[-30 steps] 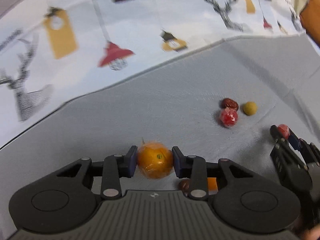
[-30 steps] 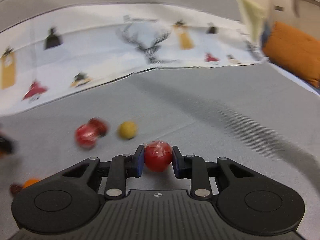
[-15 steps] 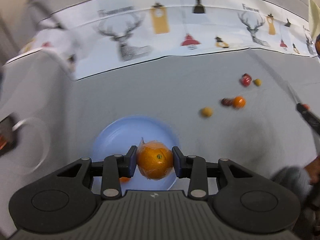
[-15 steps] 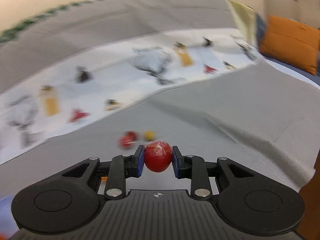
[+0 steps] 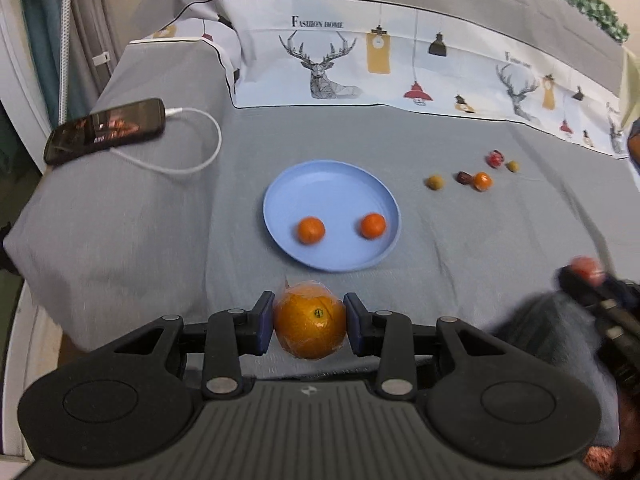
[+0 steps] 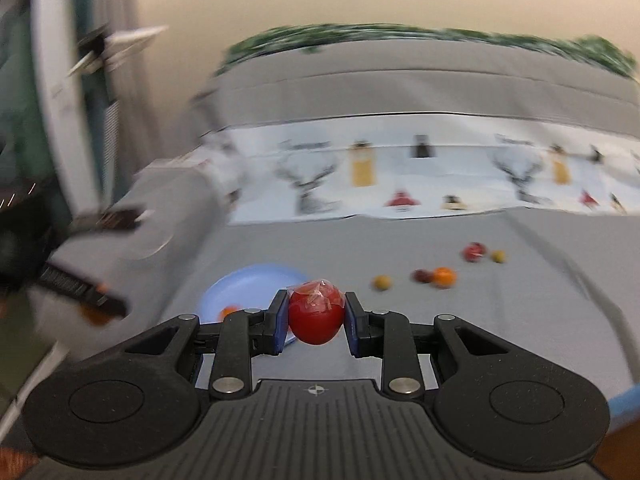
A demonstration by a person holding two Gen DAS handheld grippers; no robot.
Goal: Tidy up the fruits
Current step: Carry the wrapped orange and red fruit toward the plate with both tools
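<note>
My left gripper (image 5: 310,322) is shut on a wrapped orange (image 5: 310,326), held above the near edge of the grey cloth, in front of a blue plate (image 5: 320,184). Two small oranges (image 5: 311,230) (image 5: 373,225) lie on the plate. My right gripper (image 6: 317,316) is shut on a wrapped red fruit (image 6: 316,316); it also shows blurred at the right of the left wrist view (image 5: 588,270). The blue plate (image 6: 248,282) lies beyond it to the left. Several small fruits (image 5: 480,181) lie loose to the plate's right.
A black phone (image 5: 106,130) with a white cable (image 5: 200,156) lies at the far left of the cloth. A printed white cloth (image 5: 400,68) runs along the back. The cloth-covered surface drops off at the left and near edges.
Both grippers have pulled back and up from the loose fruits, each still holding its fruit. The left view now takes in the whole plate and the phone; the right view has swung left.
</note>
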